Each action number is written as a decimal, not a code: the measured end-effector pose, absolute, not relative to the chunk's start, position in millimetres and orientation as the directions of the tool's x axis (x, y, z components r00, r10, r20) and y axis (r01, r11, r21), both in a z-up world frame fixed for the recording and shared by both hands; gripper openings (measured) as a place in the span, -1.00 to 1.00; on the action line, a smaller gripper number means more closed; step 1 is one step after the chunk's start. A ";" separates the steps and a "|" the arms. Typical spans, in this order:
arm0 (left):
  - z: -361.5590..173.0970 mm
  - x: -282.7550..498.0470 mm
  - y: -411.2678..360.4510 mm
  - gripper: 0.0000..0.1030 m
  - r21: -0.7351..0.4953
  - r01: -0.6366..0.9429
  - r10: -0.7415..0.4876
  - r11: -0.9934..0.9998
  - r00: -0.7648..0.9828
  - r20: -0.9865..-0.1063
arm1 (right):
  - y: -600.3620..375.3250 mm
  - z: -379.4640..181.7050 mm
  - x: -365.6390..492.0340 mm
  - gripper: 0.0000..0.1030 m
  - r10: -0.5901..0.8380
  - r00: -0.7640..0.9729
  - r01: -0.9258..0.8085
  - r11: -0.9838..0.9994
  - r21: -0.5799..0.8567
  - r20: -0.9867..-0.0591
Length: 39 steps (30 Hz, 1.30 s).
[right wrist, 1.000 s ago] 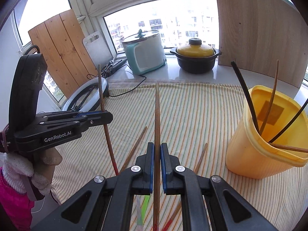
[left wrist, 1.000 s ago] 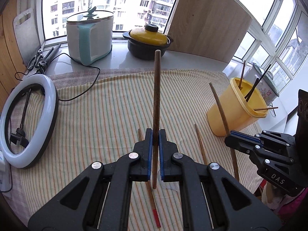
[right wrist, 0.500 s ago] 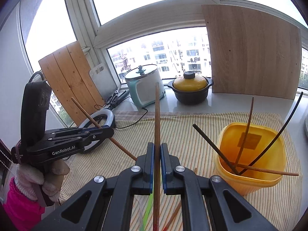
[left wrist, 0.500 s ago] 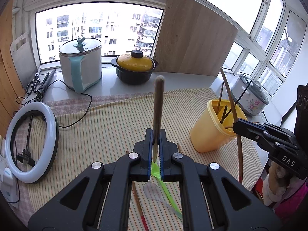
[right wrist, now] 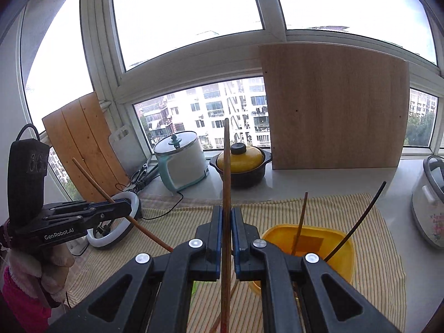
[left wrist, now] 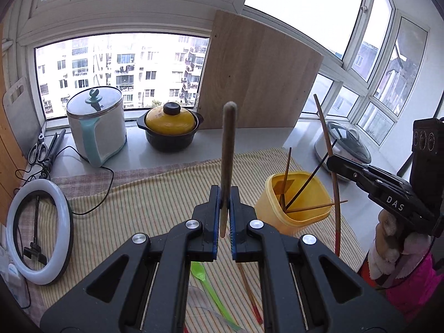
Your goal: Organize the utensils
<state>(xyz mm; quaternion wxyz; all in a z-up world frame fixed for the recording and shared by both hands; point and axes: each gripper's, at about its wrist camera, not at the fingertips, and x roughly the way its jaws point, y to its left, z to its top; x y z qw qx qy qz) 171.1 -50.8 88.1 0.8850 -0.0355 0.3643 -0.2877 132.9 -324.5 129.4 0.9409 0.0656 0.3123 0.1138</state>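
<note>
- Left wrist view: the left gripper (left wrist: 224,216) is hovering above the striped cloth (left wrist: 155,199), its jaws nearly closed and pinching one wooden chopstick (left wrist: 228,149) that is pointing up and away.
- Right of it, the right gripper (left wrist: 333,163) is reaching in from the side, clamping a second brown chopstick (left wrist: 330,166) that is standing almost upright beside the yellow container (left wrist: 280,219).
- The container is sitting on the cloth, holding four sticks: three wooden, one black.
- One green plastic spoon (left wrist: 211,291) and one red-tipped chopstick (left wrist: 249,291) are lying on the cloth below the left gripper.
- Right wrist view: the right gripper (right wrist: 227,238) is gripping its chopstick (right wrist: 226,180) tightly, above the container (right wrist: 344,249).
</note>
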 end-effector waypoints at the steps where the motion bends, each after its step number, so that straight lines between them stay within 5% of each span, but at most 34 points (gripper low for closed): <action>1: 91.7 172.8 -53.5 -0.93 -0.274 0.486 -0.539 0.830 0.571 -0.619 | -329.0 130.8 134.3 -0.92 0.247 0.783 -0.164 0.967 0.194 -0.570; 22: 130.6 193.9 -122.5 -0.92 -0.293 0.547 -0.604 0.784 0.562 -0.565 | -385.3 122.4 177.8 -0.92 0.040 0.843 0.001 0.997 0.076 -0.536; 39: 104.9 192.0 -175.0 -0.93 -0.281 0.594 -0.609 0.754 0.474 -0.636 | -386.0 88.7 184.8 -0.92 -0.004 0.825 0.023 0.999 0.028 -0.566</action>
